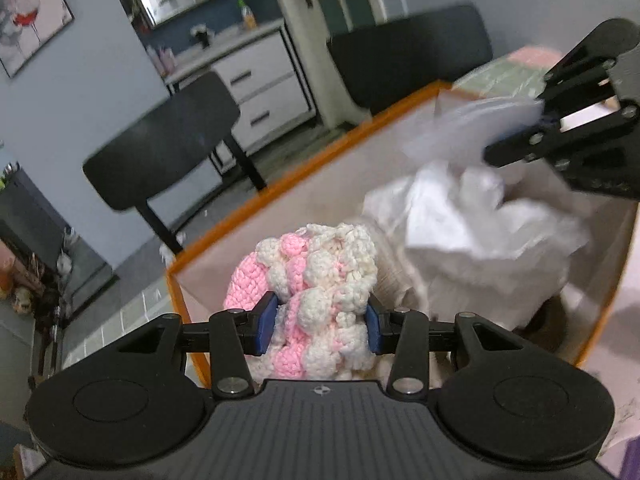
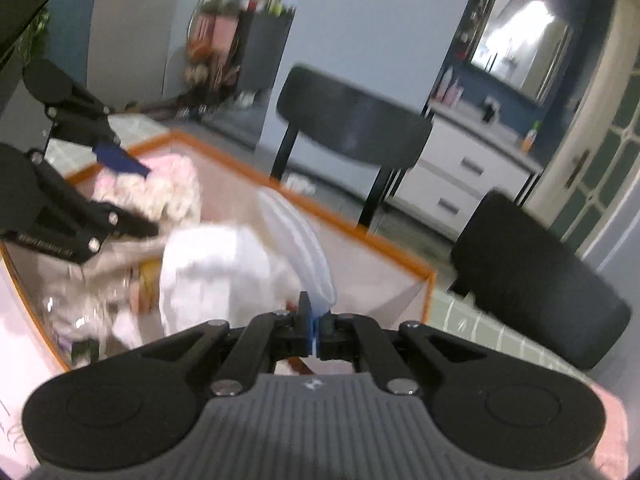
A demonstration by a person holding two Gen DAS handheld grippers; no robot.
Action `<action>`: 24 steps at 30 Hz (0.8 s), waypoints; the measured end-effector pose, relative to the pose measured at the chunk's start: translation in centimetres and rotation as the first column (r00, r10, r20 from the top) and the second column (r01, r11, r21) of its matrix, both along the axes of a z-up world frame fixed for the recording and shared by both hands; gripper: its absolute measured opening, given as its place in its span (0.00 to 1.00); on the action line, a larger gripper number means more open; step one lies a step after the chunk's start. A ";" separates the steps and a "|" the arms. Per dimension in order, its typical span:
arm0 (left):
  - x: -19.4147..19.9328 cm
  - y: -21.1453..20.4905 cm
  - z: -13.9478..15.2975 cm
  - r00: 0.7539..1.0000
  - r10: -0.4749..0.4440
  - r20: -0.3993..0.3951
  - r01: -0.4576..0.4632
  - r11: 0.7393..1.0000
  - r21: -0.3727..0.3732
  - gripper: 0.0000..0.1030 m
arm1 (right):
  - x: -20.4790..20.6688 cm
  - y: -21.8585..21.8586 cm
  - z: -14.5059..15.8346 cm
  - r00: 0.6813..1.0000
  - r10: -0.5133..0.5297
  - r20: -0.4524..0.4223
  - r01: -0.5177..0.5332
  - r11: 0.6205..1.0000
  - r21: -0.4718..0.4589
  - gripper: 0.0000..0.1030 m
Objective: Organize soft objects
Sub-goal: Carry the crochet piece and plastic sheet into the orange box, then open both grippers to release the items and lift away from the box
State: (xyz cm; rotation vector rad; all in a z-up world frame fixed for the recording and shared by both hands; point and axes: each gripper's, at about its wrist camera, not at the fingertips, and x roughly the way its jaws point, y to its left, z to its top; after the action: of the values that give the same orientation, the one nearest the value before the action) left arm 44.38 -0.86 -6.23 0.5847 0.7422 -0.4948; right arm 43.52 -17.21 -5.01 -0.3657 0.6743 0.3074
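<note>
My left gripper (image 1: 322,320) is shut on a pink and white crocheted soft toy (image 1: 316,280) and holds it over the near left corner of an orange-rimmed fabric box (image 1: 280,192). My right gripper (image 2: 316,330) is shut on a thin white flat piece (image 2: 304,240), held above the same box (image 2: 360,240). The right gripper also shows in the left wrist view (image 1: 520,136), at the upper right, with the white piece (image 1: 476,124). A crumpled white cloth (image 1: 480,228) lies in the box. The left gripper with the toy (image 2: 160,188) shows in the right wrist view (image 2: 132,196).
Two black chairs (image 1: 160,148) (image 1: 412,56) stand beyond the box on a tiled floor. A white drawer cabinet (image 1: 264,92) stands at the back wall. Other items lie under the white cloth (image 2: 216,272) in the box, blurred. A pink surface (image 2: 608,432) lies at lower right.
</note>
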 end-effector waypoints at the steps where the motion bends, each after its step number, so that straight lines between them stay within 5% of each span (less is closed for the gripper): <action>1: 0.1 0.0 -0.4 1.000 0.002 -0.013 -0.002 1.000 0.013 0.49 | 0.2 0.0 -0.3 1.000 -0.003 -0.025 0.003 1.000 0.004 0.00; 8: -0.2 0.3 -0.5 0.999 0.025 -0.047 -0.024 0.999 0.023 0.54 | 1.2 -0.2 -2.0 0.972 0.002 -0.236 0.011 0.998 0.054 0.03; 10: -0.5 0.2 -0.3 0.999 0.030 -0.034 -0.029 0.999 0.026 0.65 | 1.1 -0.5 -2.1 0.964 -0.009 -0.265 0.030 0.997 0.075 0.10; 12: -1.0 0.2 0.1 0.999 0.029 -0.027 -0.028 0.999 0.027 0.71 | 0.5 -0.7 -1.8 0.964 -0.017 -0.265 0.041 0.995 0.087 0.30; 16: -1.4 0.4 1.1 1.000 0.031 -0.001 -0.031 0.999 0.027 0.82 | -0.7 -1.6 -0.4 0.972 -0.037 -0.232 0.065 0.991 0.114 0.52; 24: -3.6 1.5 5.8 0.997 0.073 0.017 -0.071 0.990 -0.119 0.87 | -4.2 -3.1 4.2 0.983 -0.084 -0.161 0.116 0.972 0.204 0.66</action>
State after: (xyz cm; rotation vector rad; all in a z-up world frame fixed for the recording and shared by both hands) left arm 40.74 0.61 -0.45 0.4500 0.7058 -0.4617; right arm 39.30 -20.28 -0.79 -0.1035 0.7983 0.3096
